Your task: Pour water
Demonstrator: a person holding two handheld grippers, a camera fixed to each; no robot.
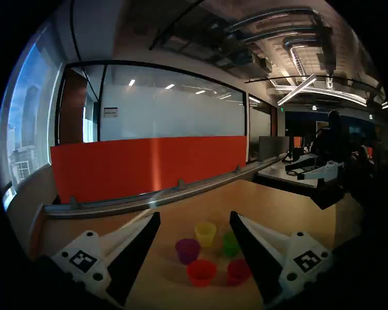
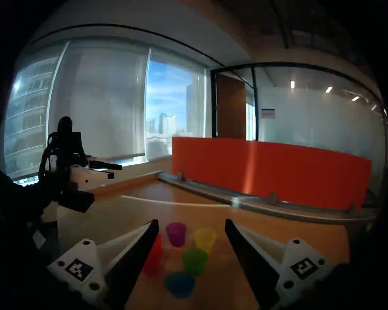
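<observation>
Several small plastic cups stand grouped on the wooden table (image 1: 277,199). In the left gripper view I see a yellow cup (image 1: 205,232), a purple cup (image 1: 188,250), a green cup (image 1: 230,243), an orange-red cup (image 1: 201,272) and a red cup (image 1: 238,271). My left gripper (image 1: 194,217) hangs open above them, holding nothing. The right gripper (image 1: 323,173) shows farther off at the right. In the right gripper view the purple cup (image 2: 176,233), yellow cup (image 2: 205,239), green cup (image 2: 195,261), a blue cup (image 2: 179,283) and a red cup (image 2: 153,256) lie under my open right gripper (image 2: 191,223).
An orange partition (image 1: 152,165) with a metal rail (image 1: 158,196) runs along the table's far edge. Tall windows (image 2: 106,119) stand behind it. The left gripper (image 2: 90,178), held by a dark-sleeved hand, hovers at the left in the right gripper view. Desks with monitors (image 1: 297,155) sit beyond.
</observation>
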